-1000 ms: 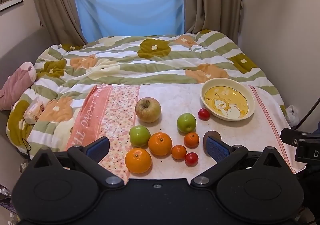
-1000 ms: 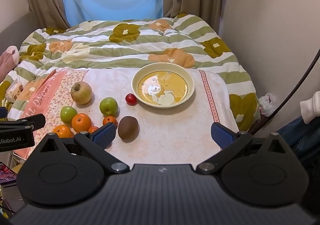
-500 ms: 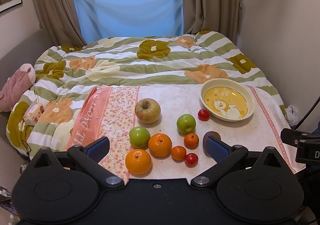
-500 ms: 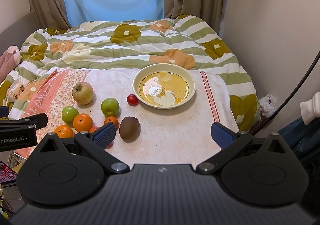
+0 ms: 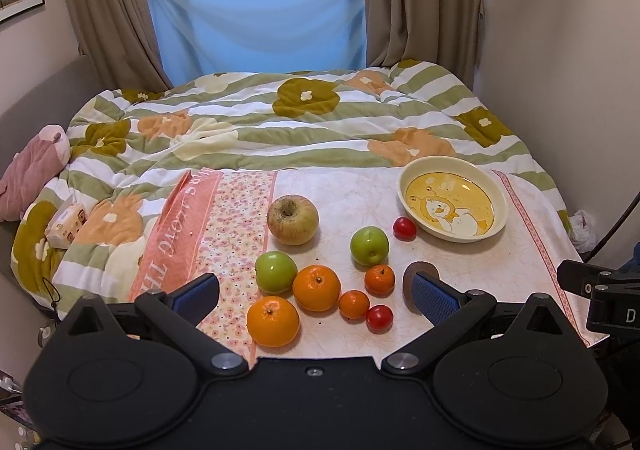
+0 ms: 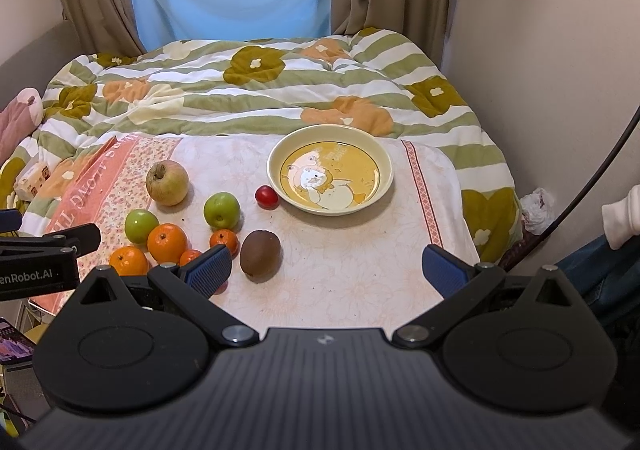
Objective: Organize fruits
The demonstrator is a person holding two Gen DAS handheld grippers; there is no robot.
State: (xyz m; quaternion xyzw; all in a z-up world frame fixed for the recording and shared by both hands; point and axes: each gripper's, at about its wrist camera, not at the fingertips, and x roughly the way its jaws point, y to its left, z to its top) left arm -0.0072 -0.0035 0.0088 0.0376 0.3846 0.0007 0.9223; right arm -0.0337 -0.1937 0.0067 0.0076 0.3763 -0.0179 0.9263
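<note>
Several fruits lie on a floral cloth (image 5: 352,198) over the bed. A big yellow-brown apple (image 5: 292,219) (image 6: 167,182), two green apples (image 5: 369,245) (image 5: 276,271), two large oranges (image 5: 316,287) (image 5: 273,321), two small mandarins (image 5: 379,279) (image 5: 354,304), two red tomatoes (image 5: 404,228) (image 5: 379,317) and a brown kiwi (image 6: 260,252) are grouped at the left. An empty yellow bowl (image 6: 276,158) (image 5: 404,178) with a cartoon print stands at the right. My left gripper (image 5: 314,296) is open above the near oranges. My right gripper (image 6: 326,270) is open over bare cloth beside the kiwi.
A striped flowered duvet (image 5: 280,122) covers the bed behind the cloth. A pink plush (image 5: 28,174) and a tissue pack (image 5: 66,220) lie at the left edge. Walls close in on the right; curtains and a window stand at the back.
Both wrist views have tilted up slightly, so the fruits and bowl sit a little lower in frame. No fruit has moved and both grippers stay open.
</note>
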